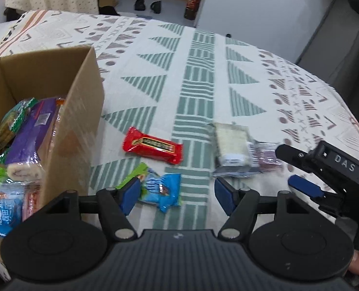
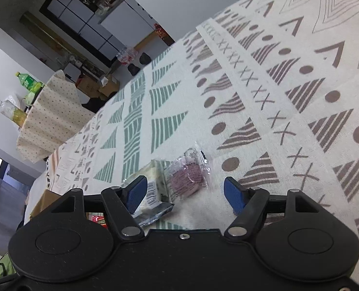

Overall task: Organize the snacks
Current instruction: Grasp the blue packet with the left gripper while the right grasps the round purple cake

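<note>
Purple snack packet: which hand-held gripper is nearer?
Right. The right hand-held gripper sits open right at the purple snack packet; the left hand-held gripper is open near the blue packet.

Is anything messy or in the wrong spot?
Yes. Four snacks lie loose on the tablecloth, outside the cardboard box: a red bar, a blue packet, a white cake pack and a purple cookie pack. Nothing looks spilled or torn.
</note>
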A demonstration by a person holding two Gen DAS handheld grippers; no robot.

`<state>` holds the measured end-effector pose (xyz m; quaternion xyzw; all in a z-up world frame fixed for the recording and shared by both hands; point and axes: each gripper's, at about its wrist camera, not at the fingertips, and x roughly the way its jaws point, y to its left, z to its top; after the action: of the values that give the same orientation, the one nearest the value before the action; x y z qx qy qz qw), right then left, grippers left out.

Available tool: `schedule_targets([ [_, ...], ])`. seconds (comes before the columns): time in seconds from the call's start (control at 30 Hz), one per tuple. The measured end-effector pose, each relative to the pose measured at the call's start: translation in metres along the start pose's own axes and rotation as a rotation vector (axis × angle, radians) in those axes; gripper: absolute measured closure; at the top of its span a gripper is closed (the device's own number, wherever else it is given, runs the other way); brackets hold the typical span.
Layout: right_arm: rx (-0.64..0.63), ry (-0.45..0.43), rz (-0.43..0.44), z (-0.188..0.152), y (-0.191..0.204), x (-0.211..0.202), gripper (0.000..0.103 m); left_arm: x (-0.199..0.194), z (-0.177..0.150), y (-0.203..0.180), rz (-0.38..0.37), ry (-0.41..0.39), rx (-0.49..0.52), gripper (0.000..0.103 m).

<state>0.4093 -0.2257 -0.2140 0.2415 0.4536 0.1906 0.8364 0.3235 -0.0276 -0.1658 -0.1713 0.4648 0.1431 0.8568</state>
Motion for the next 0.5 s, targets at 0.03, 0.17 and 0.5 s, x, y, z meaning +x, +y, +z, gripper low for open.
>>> schedule_targets([
  [0.03, -0.007, 0.003, -0.001, 0.000, 0.000, 0.002, 0.033, 0.004, 0.000, 0.001, 0.012, 0.003, -0.001, 0.035],
  [0.17, -0.041, -0.001, -0.006, 0.000, 0.003, 0.007, 0.033, 0.017, -0.002, 0.006, 0.045, 0.024, -0.009, 0.035],
  [0.5, -0.132, -0.009, -0.033, -0.001, 0.013, 0.018, 0.033, 0.027, -0.004, 0.010, 0.097, 0.014, -0.021, 0.062],
])
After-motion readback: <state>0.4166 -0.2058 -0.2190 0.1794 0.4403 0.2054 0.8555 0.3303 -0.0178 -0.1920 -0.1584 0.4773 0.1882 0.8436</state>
